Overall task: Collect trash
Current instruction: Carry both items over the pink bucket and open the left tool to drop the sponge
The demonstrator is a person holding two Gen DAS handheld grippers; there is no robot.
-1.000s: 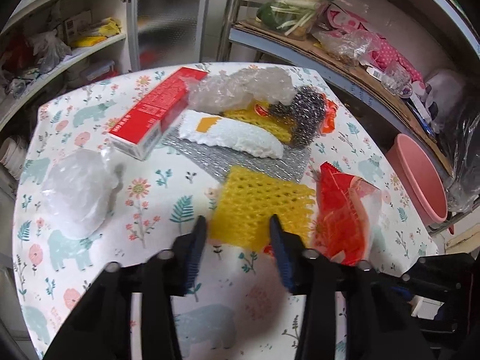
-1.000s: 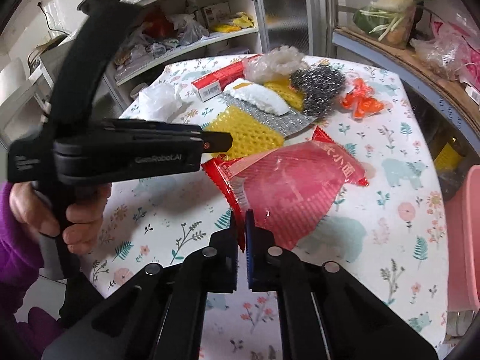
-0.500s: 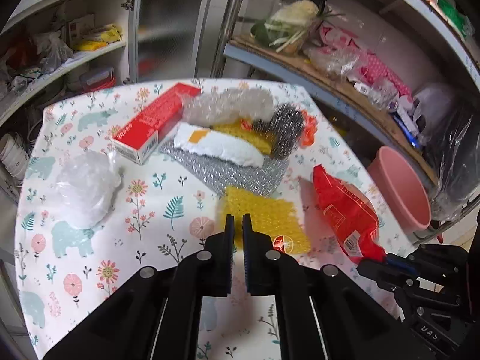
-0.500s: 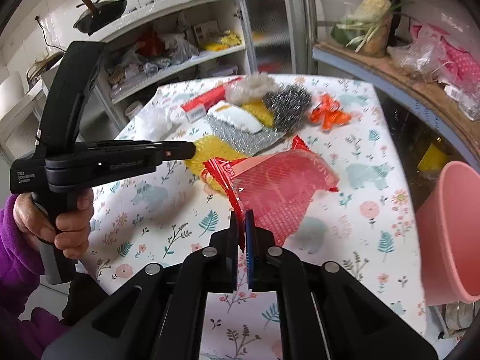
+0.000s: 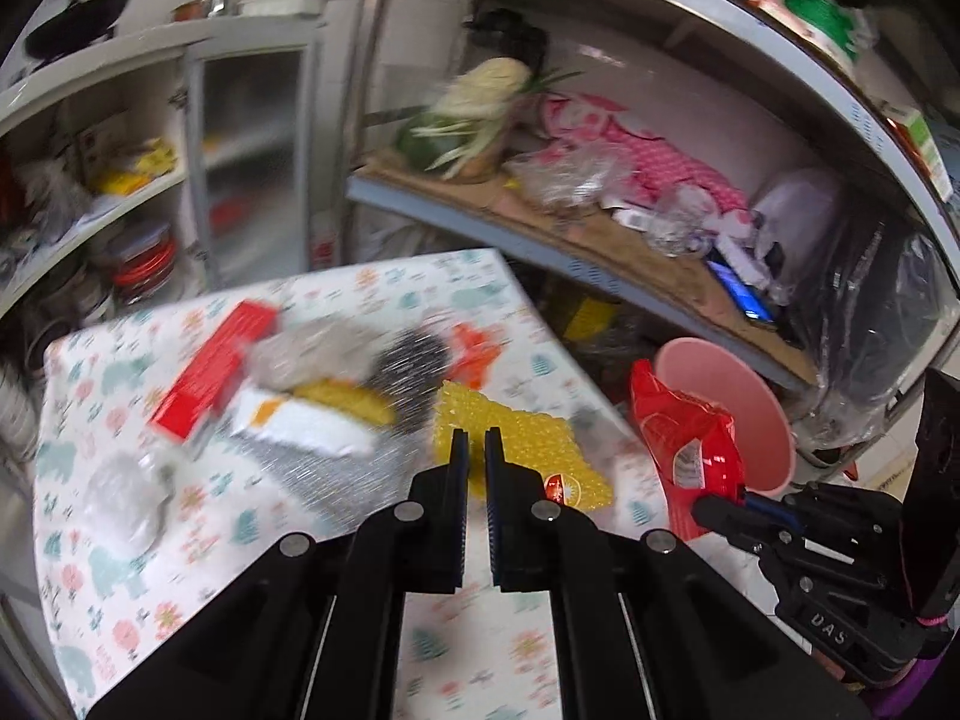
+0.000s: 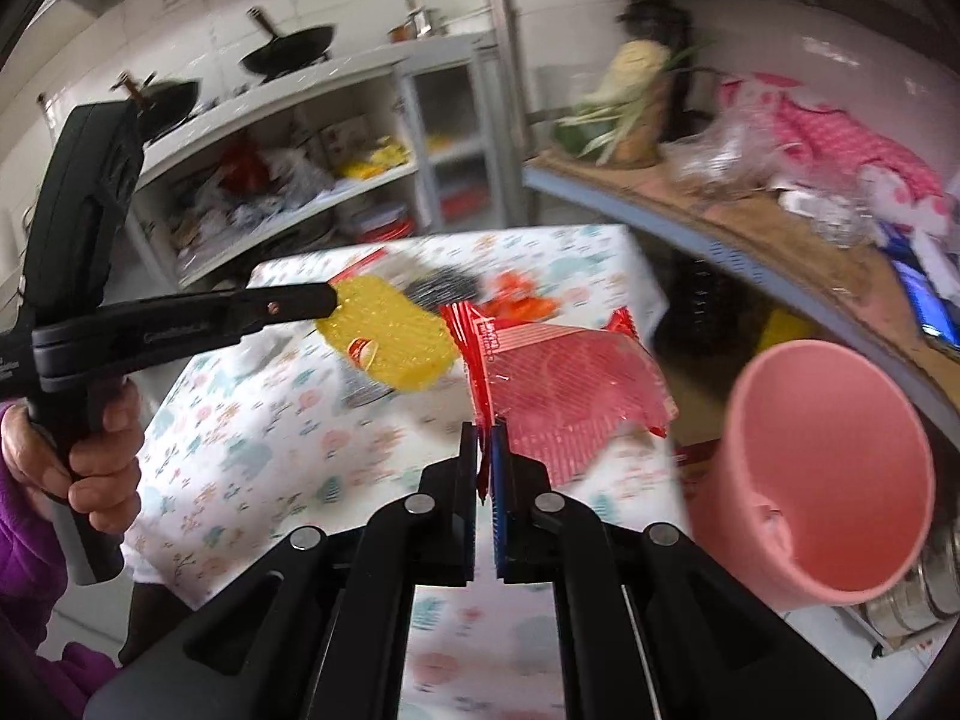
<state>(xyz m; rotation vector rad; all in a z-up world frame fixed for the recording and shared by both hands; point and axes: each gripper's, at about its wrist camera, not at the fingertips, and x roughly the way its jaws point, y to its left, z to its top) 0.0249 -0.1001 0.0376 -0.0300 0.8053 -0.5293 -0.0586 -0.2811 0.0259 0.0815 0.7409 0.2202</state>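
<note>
- Left hand-held gripper (image 5: 472, 441): clenched on the near edge of the yellow foam net (image 5: 516, 450), held clear above the table (image 5: 252, 546); net sheet fanning forward and right of the tips.
- Right hand-held gripper (image 6: 486, 438): clamped on the edge of the red snack bag (image 6: 570, 378), bag spreading up and to the right, off the table surface.
- Pink bin (image 6: 834, 480) to the right of the right gripper, beyond the table's right edge, mouth tilted toward the camera; open gap between bag and bin rim.
- Seen from the left wrist: red bag just right of the net, in front of the pink bin, at the table's right edge.
- Ahead and left of the left gripper, lying on the table in a blurred cluster: red box (image 5: 210, 372), white foam piece (image 5: 312, 429), clear plastic wrap (image 5: 318, 348), steel scourer (image 5: 414, 360), orange scrap (image 5: 477, 348), silver sheet (image 5: 336, 474).
- Crumpled clear bag (image 5: 126, 498) far left, near the table's left edge.
- Bare patterned cloth directly below both grippers.
- Shelf (image 5: 600, 240) with clutter beyond the table's right side, above the bin.
</note>
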